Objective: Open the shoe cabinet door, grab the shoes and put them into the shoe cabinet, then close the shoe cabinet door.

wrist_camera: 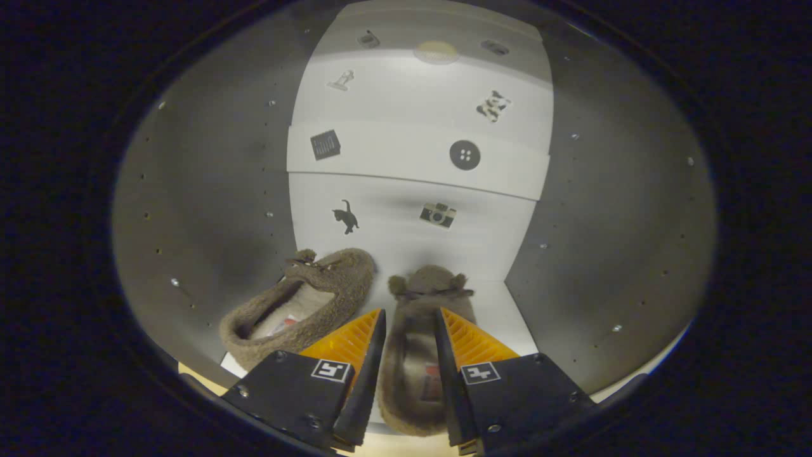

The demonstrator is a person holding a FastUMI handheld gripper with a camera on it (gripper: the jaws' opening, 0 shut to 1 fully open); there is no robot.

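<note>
I am looking into the open shoe cabinet, which has a white back panel and grey side walls. Two fuzzy brown slippers lie on its white floor with their toes toward the back. The left slipper rests at an angle near the left wall, just ahead of my left finger. The right slipper runs straight between my fingers and looks squeezed narrower there. My gripper is shut on this right slipper, with its heel end low between the fingers and its toe beyond the fingertips.
Small stickers dot the back panel, among them a cat and a camera just above the slippers. The grey side walls carry rows of small pegs and holes. A pale wooden edge shows at the cabinet's front.
</note>
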